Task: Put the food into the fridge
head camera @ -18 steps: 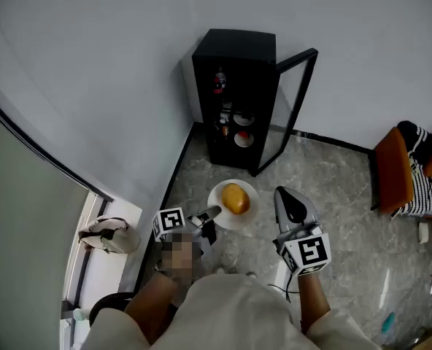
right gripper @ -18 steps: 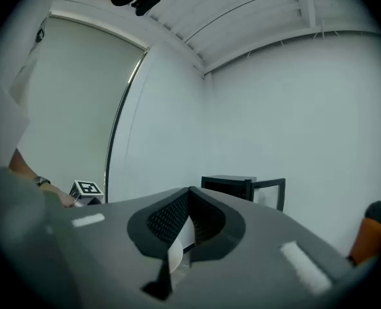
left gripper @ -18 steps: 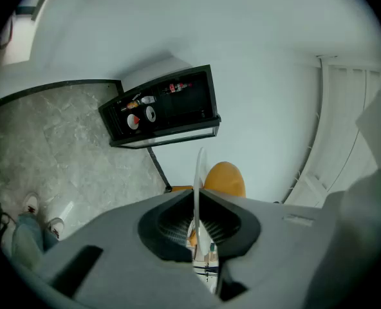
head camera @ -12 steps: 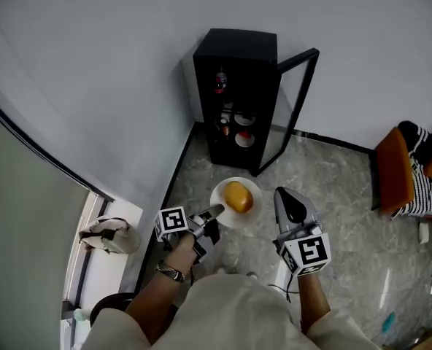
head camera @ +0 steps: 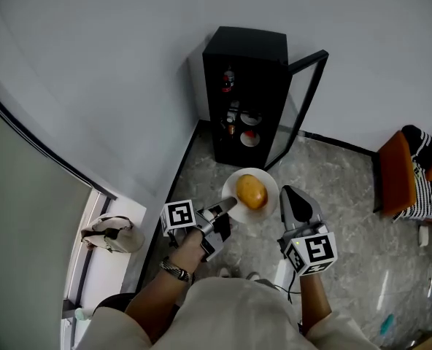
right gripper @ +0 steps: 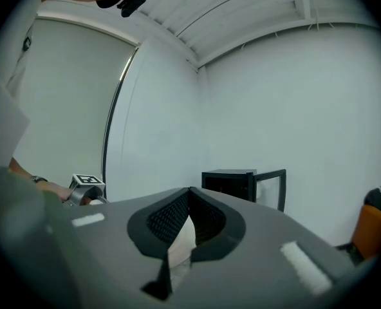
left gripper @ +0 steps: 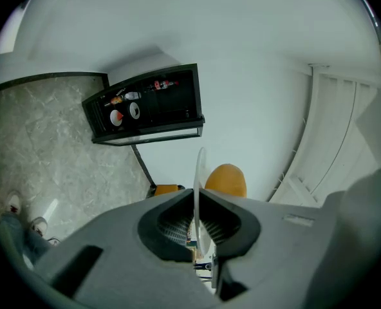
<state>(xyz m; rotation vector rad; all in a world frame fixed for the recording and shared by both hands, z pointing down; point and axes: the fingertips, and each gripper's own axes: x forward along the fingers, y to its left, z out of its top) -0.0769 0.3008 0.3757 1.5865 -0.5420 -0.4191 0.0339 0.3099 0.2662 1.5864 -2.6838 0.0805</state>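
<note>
A white plate (head camera: 270, 189) carries a round orange piece of food (head camera: 251, 192). My left gripper (head camera: 229, 204) is shut on the plate's near-left rim and holds it level above the floor. In the left gripper view the plate (left gripper: 199, 169) runs edge-on between the pads, with the food (left gripper: 226, 180) just past them. The black fridge (head camera: 249, 71) stands in the corner ahead, its glass door (head camera: 303, 104) swung open to the right. My right gripper (head camera: 294, 201) hovers right of the plate, shut with nothing in it; its jaws (right gripper: 189, 195) meet at the tips.
The fridge shelves (head camera: 239, 119) hold bottles and small dishes. An orange chair (head camera: 400, 172) with striped cloth stands at the right. A beige bag (head camera: 114, 233) lies on the sill at the left. Marble floor (head camera: 333, 188) lies between me and the fridge.
The plate with the food has moved forward and to the right, closer to the open fridge, along with both grippers. The grip on the plate is unchanged.
</note>
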